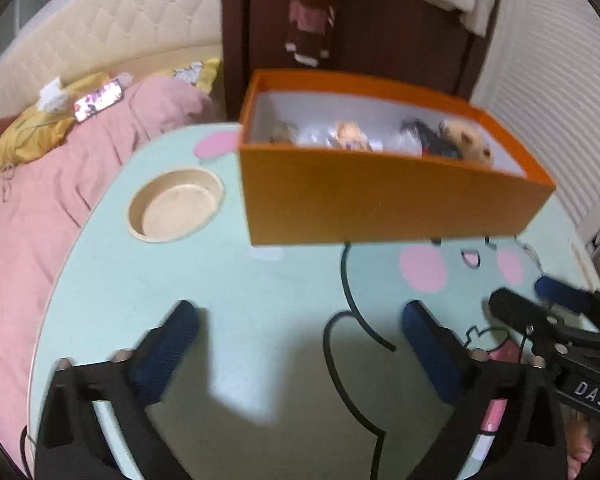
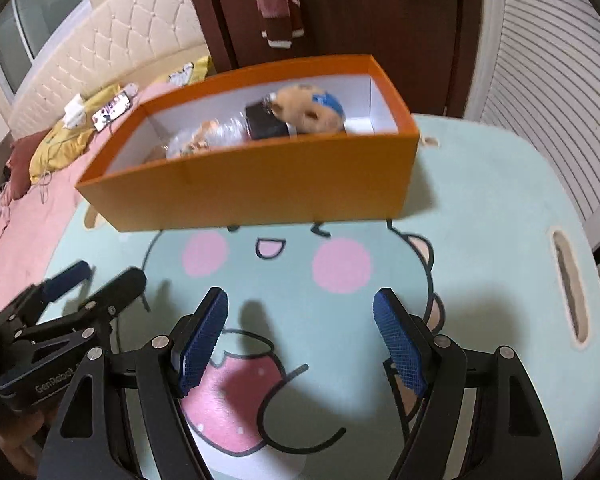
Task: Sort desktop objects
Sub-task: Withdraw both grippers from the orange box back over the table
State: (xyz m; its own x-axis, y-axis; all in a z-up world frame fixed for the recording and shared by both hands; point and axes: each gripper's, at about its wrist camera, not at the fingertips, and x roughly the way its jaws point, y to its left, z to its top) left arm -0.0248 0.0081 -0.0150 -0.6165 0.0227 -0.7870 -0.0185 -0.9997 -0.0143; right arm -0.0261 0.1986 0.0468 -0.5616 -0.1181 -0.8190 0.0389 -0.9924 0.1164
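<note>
matt cardboard box (image 2: 260, 188), fuzzy plush toy (image 2: 308, 110)

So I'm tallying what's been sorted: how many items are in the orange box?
4 visible in the orange box: a small figure, a blond figure, a dark item, a tan plush. More may be hidden.

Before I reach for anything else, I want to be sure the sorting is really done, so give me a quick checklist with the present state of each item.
1. Left gripper empty, jaws open: ok.
2. Right gripper empty, jaws apart with only table between them: ok.
3. Orange box upright on the table: ok.
4. Plush toy and bagged items inside the box: ok.
5. No loose object left on the visible tabletop: ok, though behind the box cannot tell.
6. Recessed cup holder empty: ok.
</note>
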